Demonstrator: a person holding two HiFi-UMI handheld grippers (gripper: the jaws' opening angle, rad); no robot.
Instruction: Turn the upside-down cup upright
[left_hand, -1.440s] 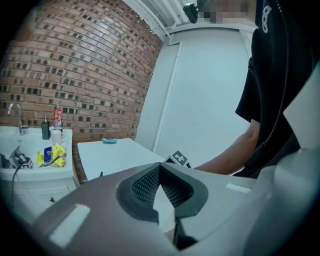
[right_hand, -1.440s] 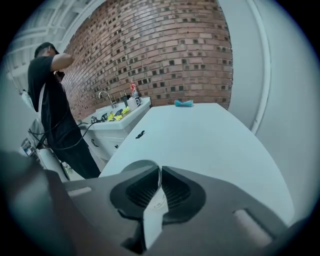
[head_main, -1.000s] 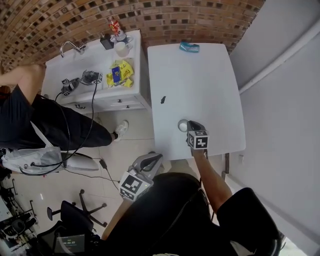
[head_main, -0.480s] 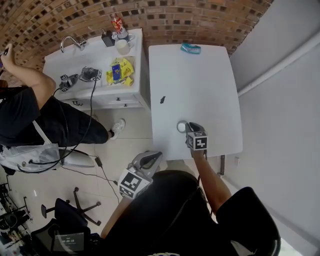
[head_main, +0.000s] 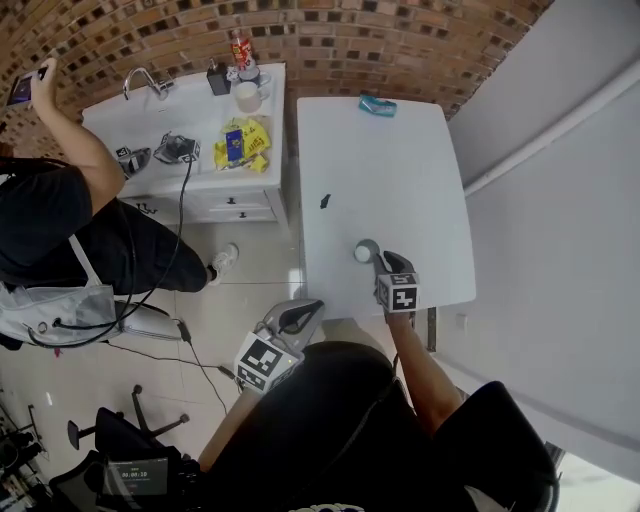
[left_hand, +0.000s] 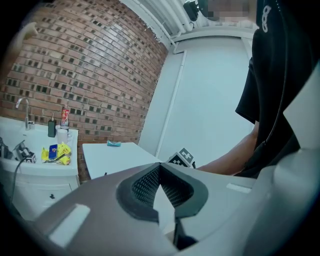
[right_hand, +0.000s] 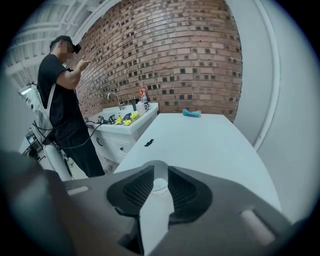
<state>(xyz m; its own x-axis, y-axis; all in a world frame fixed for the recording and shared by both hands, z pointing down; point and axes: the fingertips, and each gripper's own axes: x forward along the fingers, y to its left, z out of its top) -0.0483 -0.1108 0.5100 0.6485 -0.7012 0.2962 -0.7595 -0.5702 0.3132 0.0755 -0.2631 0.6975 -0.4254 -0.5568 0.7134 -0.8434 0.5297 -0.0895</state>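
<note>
A small pale translucent cup (head_main: 365, 251) stands mouth up on the white table (head_main: 400, 170), near its front edge. My right gripper (head_main: 381, 259) hangs just behind and above it, pointing steeply down. In the right gripper view the cup (right_hand: 160, 184) shows in the gap between the jaws of the right gripper (right_hand: 160, 169). They are opening, and the pads do not press on it. My left gripper (head_main: 305, 308) is off the table's near left corner, over the floor. In its own view the left gripper (left_hand: 160, 165) has its tips together on nothing.
A teal object (head_main: 378, 104) lies at the table's far edge and a small black piece (head_main: 325, 200) at its left side. Left of the table stands a white counter (head_main: 190, 120) with a sink, a mug and yellow packets. A person (head_main: 60, 210) stands by it. A grey wall runs along the right.
My right gripper has lifted and drawn back a little from the cup, and its jaws have parted. The person at the counter has raised an arm.
</note>
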